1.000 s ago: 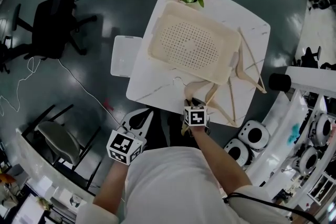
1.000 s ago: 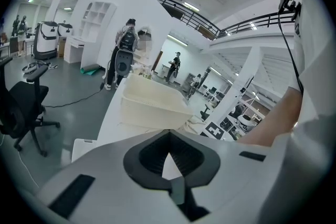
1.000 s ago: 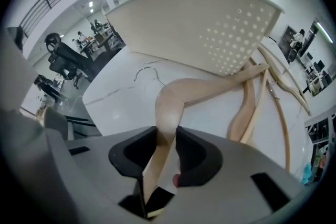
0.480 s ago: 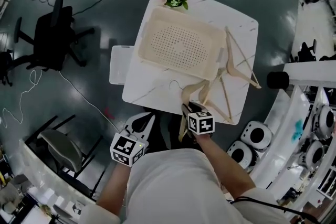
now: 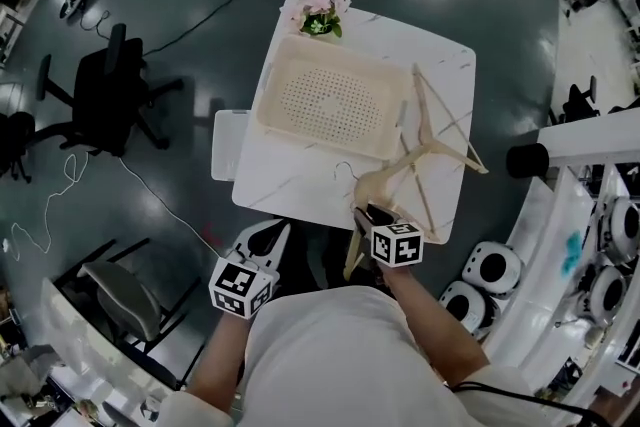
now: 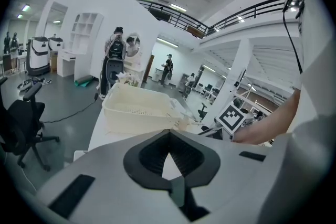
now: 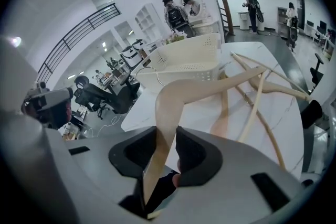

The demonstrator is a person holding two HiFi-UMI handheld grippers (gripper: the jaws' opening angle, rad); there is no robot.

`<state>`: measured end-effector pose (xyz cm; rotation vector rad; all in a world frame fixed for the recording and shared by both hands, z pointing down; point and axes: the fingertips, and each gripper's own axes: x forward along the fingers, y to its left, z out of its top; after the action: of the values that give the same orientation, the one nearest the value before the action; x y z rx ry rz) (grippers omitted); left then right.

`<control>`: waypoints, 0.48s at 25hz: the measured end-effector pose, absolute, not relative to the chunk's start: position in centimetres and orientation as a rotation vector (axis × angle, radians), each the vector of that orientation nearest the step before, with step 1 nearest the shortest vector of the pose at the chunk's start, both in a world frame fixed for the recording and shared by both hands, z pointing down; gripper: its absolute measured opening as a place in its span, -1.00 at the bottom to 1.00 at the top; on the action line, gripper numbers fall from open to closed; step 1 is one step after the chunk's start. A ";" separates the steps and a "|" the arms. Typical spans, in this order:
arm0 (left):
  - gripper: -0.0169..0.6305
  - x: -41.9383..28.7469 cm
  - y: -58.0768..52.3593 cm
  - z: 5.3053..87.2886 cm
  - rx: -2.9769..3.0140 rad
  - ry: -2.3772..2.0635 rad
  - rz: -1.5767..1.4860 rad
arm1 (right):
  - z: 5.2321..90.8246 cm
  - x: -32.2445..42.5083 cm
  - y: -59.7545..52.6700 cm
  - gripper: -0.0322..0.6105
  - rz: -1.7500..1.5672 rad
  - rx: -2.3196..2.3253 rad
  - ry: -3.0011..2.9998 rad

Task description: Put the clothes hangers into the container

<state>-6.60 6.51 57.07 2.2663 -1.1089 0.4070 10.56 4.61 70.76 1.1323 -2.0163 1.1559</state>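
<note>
Right gripper view: my right gripper (image 7: 167,143) clamps one arm of a pale wooden clothes hanger (image 7: 176,93) at the white marble table's (image 5: 285,180) near edge, beside the cream perforated plastic basket (image 5: 330,100). My left gripper (image 6: 169,162) sits closed and empty.

No words, numbers or brand names can be read anywhere. The only printed signs are black-and-white square patterns, with no letters in them, on the left cube (image 5: 241,287) and the right cube (image 5: 397,244). The right cube's pattern also shows in the left gripper view, beyond the table's near edge.
</note>
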 end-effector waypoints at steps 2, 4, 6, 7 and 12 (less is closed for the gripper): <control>-0.92 -6.6 6.0 56.7 2.276 -1.119 0.405 | 70.0 11.2 4.3 -0.51 1.154 1.144 -2.029; -0.92 -6.5 5.4 56.4 2.286 -1.123 0.404 | 69.2 11.8 3.7 -0.52 1.145 1.158 -2.044; -0.92 -6.4 4.9 56.3 2.290 -1.123 0.405 | 68.3 12.2 3.0 -0.51 1.126 1.170 -2.060; -0.92 -6.4 4.7 56.2 2.291 -1.123 0.407 | 67.8 12.3 2.6 -0.51 1.115 1.174 -2.068; -0.92 -6.4 3.8 56.1 2.300 -1.119 0.415 | 65.6 12.5 0.6 -0.51 1.071 1.160 -2.118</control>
<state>-6.37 3.81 56.11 2.3000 -1.1190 0.4147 12.50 0.64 65.58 1.1600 -2.1182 1.0705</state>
